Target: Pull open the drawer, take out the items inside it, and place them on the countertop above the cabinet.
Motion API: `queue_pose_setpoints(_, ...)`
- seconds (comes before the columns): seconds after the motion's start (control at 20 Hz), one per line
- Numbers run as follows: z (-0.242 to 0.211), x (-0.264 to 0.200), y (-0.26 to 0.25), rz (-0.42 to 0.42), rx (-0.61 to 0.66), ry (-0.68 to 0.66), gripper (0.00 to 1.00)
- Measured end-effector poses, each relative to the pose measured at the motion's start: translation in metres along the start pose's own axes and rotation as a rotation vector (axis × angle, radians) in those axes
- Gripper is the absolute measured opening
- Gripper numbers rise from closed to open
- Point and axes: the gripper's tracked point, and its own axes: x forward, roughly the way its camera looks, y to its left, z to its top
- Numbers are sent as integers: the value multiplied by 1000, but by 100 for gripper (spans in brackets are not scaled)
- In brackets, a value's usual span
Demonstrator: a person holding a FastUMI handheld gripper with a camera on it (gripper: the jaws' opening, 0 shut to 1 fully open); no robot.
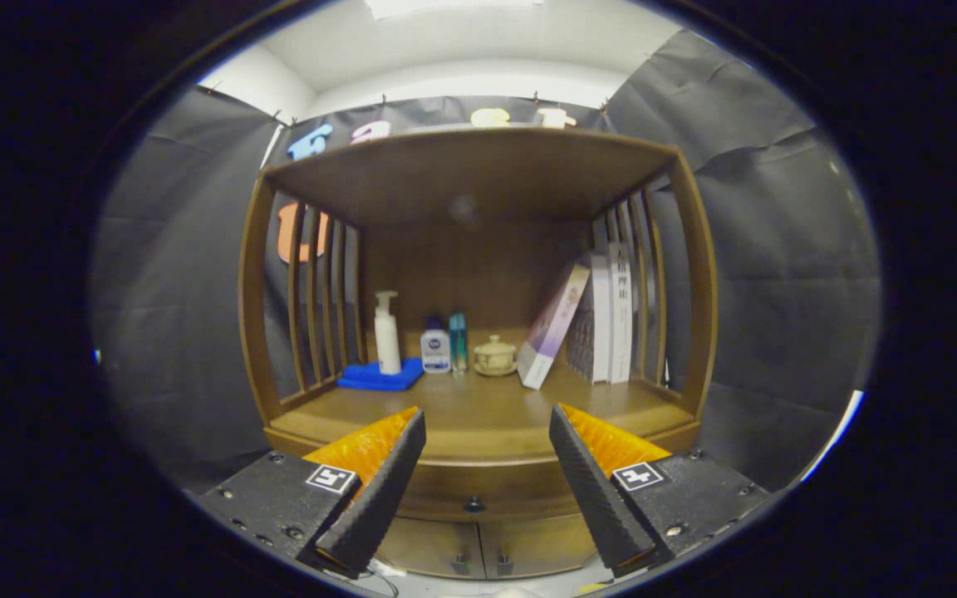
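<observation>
While gripper (487,448) gapes empty, closed drawer (478,490) sits just ahead.

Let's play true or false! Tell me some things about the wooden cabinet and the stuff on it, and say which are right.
1. The drawer is shut. True.
2. The hand-held gripper is squeezing the drawer knob. False: its fingers are spread wide apart, holding nothing, with the knob between them.
3. A white pump bottle stands on a blue cloth. True.
4. The books are by the left slats. False: they are by the right slats, and one leans.
5. A small lidded pot sits on the countertop. True.
</observation>
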Motion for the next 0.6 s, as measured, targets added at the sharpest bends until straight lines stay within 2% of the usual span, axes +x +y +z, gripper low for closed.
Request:
queue_pose_setpoints(0.3, -85, 38, 12, -3, -33, 75, 97)
queue_pose_setpoints(0.5, -118, 54, 14, -15, -50, 111, 97)
queue_pose_setpoints(0.6, -127, 62, 14, -23, -48, 119, 93)
